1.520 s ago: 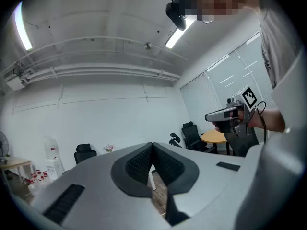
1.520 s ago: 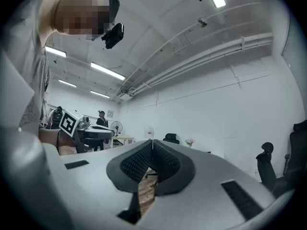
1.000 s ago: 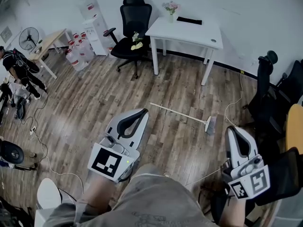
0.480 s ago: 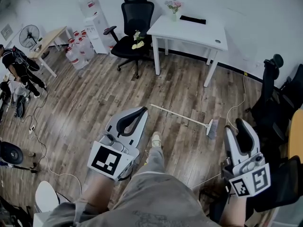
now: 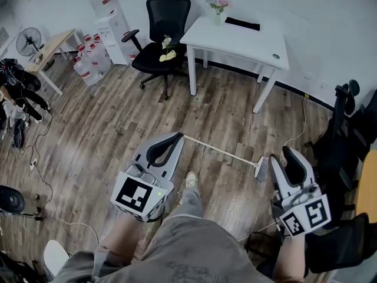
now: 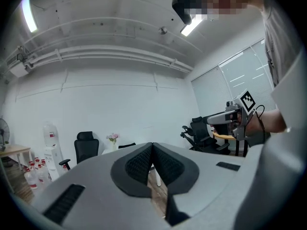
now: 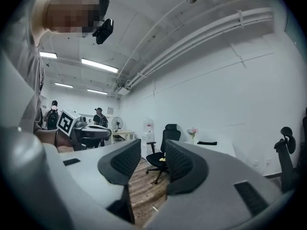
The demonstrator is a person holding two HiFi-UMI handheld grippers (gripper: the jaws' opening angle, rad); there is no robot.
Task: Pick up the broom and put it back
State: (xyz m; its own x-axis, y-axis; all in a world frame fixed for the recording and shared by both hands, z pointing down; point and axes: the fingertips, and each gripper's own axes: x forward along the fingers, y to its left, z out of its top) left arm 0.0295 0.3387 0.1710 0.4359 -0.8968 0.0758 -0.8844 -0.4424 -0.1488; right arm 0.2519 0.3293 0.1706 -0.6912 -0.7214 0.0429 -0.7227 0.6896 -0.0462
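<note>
While the broom [image 5: 227,153] lies flat on the wooden floor [image 5: 106,128], both grippers hover over it, empty.
Left gripper [image 5: 178,137] fingers are pressed together on nothing, near the handle's end; right gripper [image 5: 281,155] fingers have just been opening and stand wide apart with nothing between them, beside the bristle head.

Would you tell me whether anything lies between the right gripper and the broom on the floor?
Nothing visible does: only bare floor shows between the broom and the right gripper, whose empty jaws have just been opening.
</note>
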